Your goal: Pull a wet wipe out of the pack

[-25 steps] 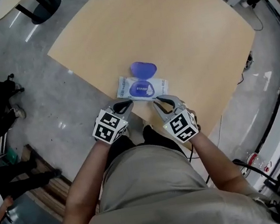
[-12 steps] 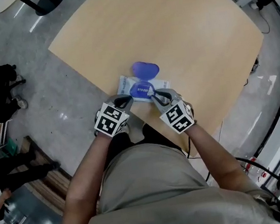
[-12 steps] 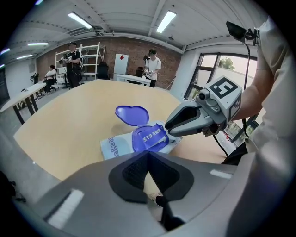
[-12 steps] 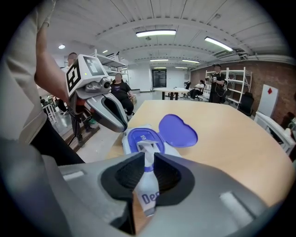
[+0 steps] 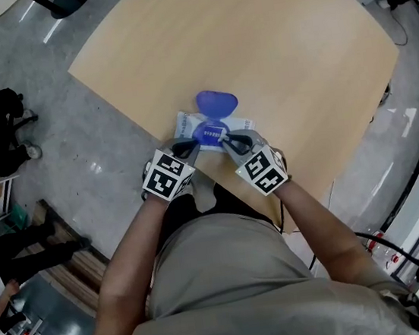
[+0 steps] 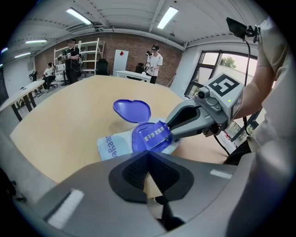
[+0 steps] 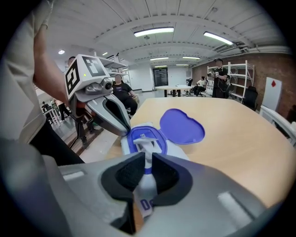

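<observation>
Wipe shows only a sliver between right gripper jaws.

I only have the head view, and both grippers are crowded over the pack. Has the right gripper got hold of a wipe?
Observer: It looks so. In the right gripper view, the right gripper has its jaws closed to a narrow gap on a white tuft of wet wipe standing up from the opening.
Operator: Is the left one holding anything?
Observer: No. The left gripper view shows the left gripper shut, pads together, with nothing between them.
Operator: Then where is its tip?
Observer: In the right gripper view, it appears to rest on the edge of the pack, on the side away from the open lid.
</observation>
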Tool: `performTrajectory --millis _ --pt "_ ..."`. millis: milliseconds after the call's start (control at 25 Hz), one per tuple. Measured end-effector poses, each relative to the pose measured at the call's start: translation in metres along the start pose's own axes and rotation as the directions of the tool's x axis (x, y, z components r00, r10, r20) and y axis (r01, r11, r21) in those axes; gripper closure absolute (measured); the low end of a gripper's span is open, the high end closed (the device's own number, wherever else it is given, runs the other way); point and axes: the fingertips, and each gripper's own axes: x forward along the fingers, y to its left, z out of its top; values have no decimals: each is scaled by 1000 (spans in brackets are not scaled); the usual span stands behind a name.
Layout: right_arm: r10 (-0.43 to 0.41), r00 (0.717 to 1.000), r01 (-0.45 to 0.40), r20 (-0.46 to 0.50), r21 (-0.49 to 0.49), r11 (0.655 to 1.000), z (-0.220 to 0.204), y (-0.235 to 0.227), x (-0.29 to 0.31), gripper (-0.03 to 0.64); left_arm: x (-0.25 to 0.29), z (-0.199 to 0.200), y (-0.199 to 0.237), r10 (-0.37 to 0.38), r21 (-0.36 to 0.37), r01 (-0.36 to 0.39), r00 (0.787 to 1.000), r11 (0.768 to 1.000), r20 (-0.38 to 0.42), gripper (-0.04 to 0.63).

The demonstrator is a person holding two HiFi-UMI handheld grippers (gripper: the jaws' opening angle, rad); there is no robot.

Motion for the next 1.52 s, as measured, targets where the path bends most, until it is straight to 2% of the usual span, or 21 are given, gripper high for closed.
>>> performTrajectory --millis 280,400,720,1160,1400,1520 --pt "3 1000 -3 12 8 1000 0 2 -1 584 -1 -2 -2 0 -4 0 1000 1000 -4 591" --pt "5 1000 -5 21 18 1000 1 1 -2 611 -2 -3 -1 2 -6 -2 1000 1000 -6 591" --pt "-5 999 3 48 45 999 -2 -4 -6 614 4 -2 0 3 4 -3 1000 1000 -15 591" --pt "-76 994 66 80 115 991 -7 -25 -29 615 11 -2 2 17 15 -17 999 1000 -30 591" --pt "-50 995 46 89 49 998 -8 -27 -27 614 16 0 3 18 15 -18 999 1000 -36 591" --pt "-36 996 33 82 32 999 -3 -22 -20 592 15 0 4 18 15 -18 999 1000 -39 591"
